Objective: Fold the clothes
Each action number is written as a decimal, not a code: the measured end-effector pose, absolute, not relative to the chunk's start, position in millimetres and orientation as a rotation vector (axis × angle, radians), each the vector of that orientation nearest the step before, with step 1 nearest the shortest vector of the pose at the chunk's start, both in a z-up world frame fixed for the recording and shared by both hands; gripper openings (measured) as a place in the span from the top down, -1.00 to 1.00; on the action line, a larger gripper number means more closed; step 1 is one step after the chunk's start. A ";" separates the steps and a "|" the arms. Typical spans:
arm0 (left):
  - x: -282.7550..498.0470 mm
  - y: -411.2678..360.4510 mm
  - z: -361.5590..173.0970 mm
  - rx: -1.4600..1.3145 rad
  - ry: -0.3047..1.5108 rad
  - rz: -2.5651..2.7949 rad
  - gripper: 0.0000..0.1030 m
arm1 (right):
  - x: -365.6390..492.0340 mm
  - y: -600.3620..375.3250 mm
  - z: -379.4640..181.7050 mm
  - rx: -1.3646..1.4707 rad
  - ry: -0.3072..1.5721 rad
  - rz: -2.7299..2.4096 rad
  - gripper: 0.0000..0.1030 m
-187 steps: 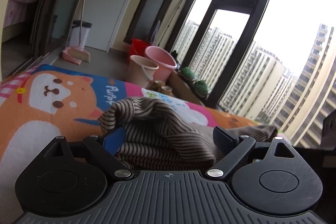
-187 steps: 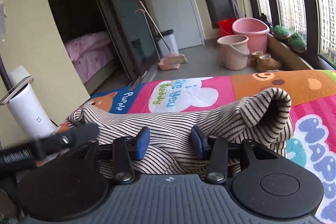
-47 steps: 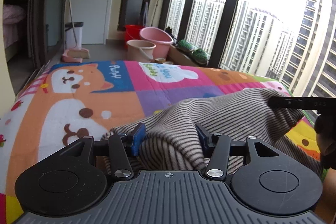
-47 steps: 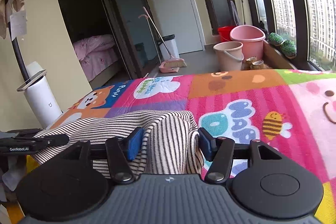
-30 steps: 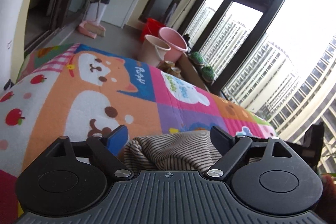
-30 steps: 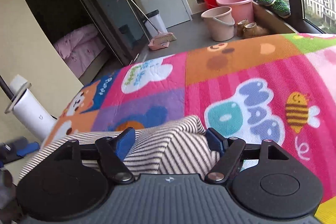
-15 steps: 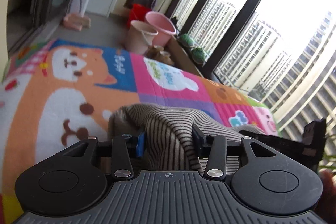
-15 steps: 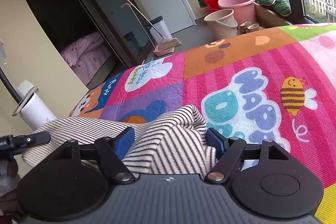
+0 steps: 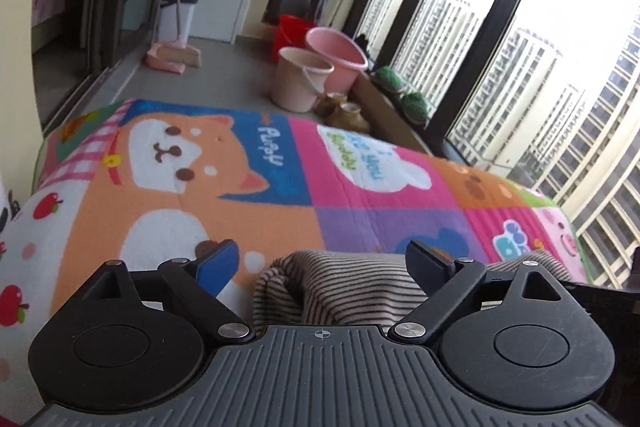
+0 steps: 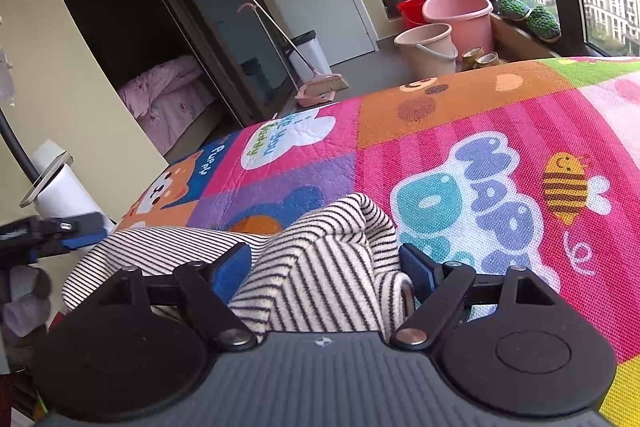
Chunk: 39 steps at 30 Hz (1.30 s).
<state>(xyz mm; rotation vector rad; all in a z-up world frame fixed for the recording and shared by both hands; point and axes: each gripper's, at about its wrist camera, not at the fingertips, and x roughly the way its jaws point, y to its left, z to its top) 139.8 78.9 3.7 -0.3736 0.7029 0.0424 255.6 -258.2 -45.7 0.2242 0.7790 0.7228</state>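
Observation:
A brown-and-cream striped garment (image 9: 340, 287) lies bunched on a colourful cartoon mat (image 9: 200, 195). My left gripper (image 9: 324, 263) is open, its jaws spread wide to either side of the garment's left end. My right gripper (image 10: 326, 267) is also open, jaws wide with a raised fold of the striped garment (image 10: 332, 259) between them, the cloth loose. The left gripper also shows at the left edge of the right wrist view (image 10: 60, 227); the right gripper shows at the right edge of the left wrist view (image 9: 616, 287).
The mat (image 10: 500, 167) covers a raised surface. Beyond it stand pink buckets (image 9: 320, 67), a red bucket (image 9: 292, 31), a broom and dustpan (image 9: 172, 51), a white bin (image 9: 176, 15) and tall windows (image 9: 500, 47). A white cylinder (image 10: 64, 191) stands at left.
Half a second ago my left gripper was shut on the garment; it has opened wide and the cloth has dropped lower. My right gripper stays open over its fold.

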 end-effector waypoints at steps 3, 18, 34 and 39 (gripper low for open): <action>154.5 78.2 -15.2 -0.434 0.765 0.014 -0.83 | 254.6 -258.7 -44.5 0.217 0.777 0.731 -0.39; 150.6 98.4 12.2 -0.499 0.589 0.013 -0.02 | 269.8 -241.7 -0.6 0.200 0.555 0.776 0.06; 52.3 52.4 32.1 -0.350 0.526 -0.050 -0.09 | 184.0 -285.1 -21.6 0.153 0.599 0.785 0.06; 48.7 51.6 60.6 -0.392 0.391 -0.033 -0.43 | 174.4 -287.5 -25.3 0.146 0.607 0.767 0.06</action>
